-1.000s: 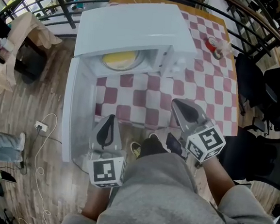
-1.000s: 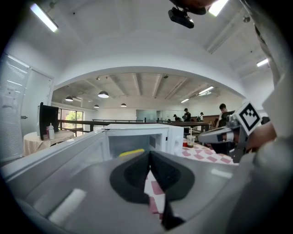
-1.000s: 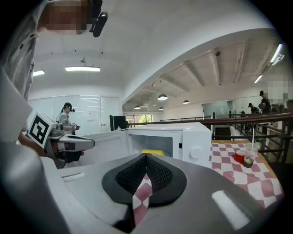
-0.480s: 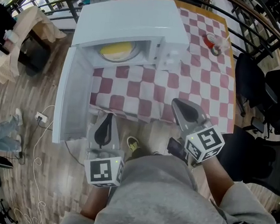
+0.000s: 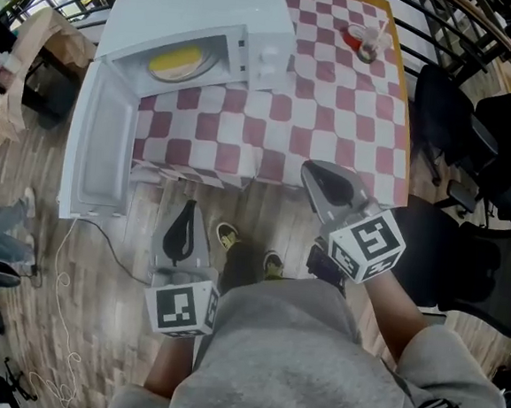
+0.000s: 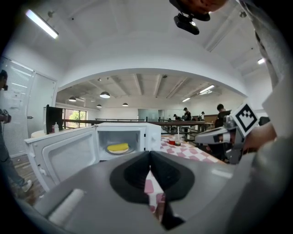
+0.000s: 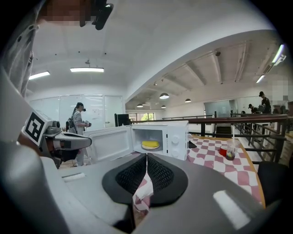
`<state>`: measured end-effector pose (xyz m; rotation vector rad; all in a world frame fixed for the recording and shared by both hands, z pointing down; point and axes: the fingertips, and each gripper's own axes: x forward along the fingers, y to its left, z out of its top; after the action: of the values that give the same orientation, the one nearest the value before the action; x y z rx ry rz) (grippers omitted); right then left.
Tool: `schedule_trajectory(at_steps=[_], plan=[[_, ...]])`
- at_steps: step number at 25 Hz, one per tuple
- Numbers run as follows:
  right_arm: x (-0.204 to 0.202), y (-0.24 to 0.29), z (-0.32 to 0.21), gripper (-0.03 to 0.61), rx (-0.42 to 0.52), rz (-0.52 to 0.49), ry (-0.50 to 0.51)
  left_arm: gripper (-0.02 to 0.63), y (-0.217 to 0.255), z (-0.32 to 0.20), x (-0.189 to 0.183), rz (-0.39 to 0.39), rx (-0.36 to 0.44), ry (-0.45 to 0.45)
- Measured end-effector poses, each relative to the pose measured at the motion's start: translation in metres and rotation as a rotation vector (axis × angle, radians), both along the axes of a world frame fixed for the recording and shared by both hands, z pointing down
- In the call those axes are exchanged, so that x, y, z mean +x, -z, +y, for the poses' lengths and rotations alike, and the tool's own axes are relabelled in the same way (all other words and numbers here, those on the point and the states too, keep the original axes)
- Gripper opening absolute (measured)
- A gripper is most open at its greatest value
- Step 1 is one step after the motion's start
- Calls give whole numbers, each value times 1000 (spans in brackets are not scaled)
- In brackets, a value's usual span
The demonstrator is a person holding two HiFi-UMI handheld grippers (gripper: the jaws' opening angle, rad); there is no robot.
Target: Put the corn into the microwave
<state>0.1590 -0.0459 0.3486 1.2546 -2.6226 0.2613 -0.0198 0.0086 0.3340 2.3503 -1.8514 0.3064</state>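
Observation:
The white microwave (image 5: 200, 25) stands at the table's far left with its door (image 5: 100, 154) swung wide open. The yellow corn (image 5: 175, 59) lies on a plate inside the cavity; it also shows as corn (image 6: 118, 147) in the left gripper view and as corn (image 7: 150, 144) in the right gripper view. My left gripper (image 5: 188, 207) hangs over the floor, short of the table's front edge, with its jaws shut and nothing in them. My right gripper (image 5: 309, 170) is at the cloth's front edge, also shut and holding nothing. Both grippers are well apart from the microwave.
A red-and-white checked cloth (image 5: 334, 117) covers the table. A plastic cup (image 5: 369, 45) and a red bowl (image 5: 355, 35) stand at the far right. Black chairs (image 5: 458, 127) are on the right. A cable (image 5: 101, 238) runs over the wooden floor below the door. People stand in the background.
Both grippers have drawn back from the table toward the person, still shut. The microwave and table now sit farther away and more to the left in the head view.

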Motion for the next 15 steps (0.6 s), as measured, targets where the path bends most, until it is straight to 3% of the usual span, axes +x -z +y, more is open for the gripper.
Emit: schedule_trajectory(at_steps=[15], plan=[[35, -6, 55, 1, 10, -23, 41, 8, -3, 72, 30, -28, 7, 81]])
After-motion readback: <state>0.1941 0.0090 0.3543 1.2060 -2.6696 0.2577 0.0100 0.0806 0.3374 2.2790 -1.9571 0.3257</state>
